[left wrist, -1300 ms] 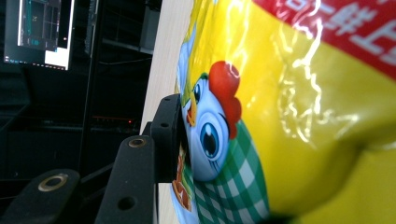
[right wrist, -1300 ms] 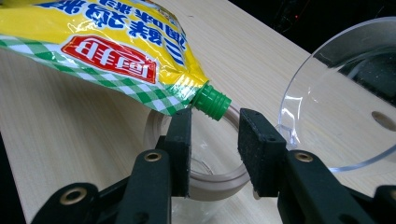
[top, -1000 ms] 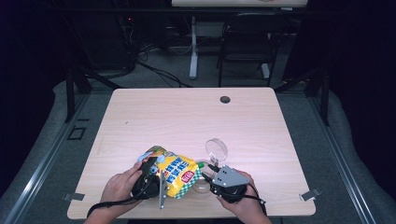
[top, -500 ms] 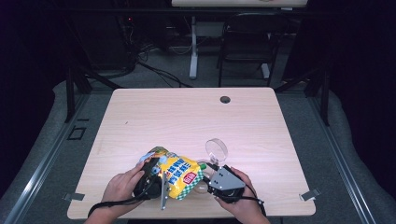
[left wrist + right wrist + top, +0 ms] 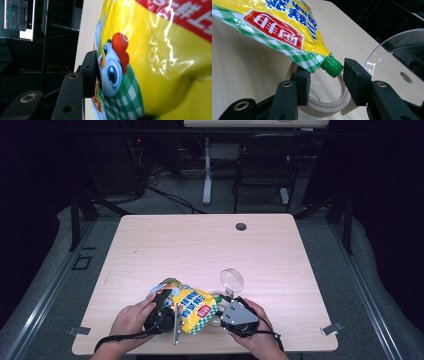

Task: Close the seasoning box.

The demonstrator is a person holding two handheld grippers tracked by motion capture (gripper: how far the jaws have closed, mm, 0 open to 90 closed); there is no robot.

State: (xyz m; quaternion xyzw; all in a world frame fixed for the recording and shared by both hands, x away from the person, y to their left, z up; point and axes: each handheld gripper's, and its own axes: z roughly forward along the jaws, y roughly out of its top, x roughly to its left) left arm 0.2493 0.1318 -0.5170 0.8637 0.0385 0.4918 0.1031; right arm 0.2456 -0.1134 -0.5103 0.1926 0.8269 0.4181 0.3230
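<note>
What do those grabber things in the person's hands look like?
Both are black. The left gripper and right gripper each have two black jaws with square pads and round metal rivets. The right one carries a grey three-cornered plate, and black cables trail behind.

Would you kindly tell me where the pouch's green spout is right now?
In the right gripper view, the green spout sits between the right claw's open jaws, above a clear jar.
</note>
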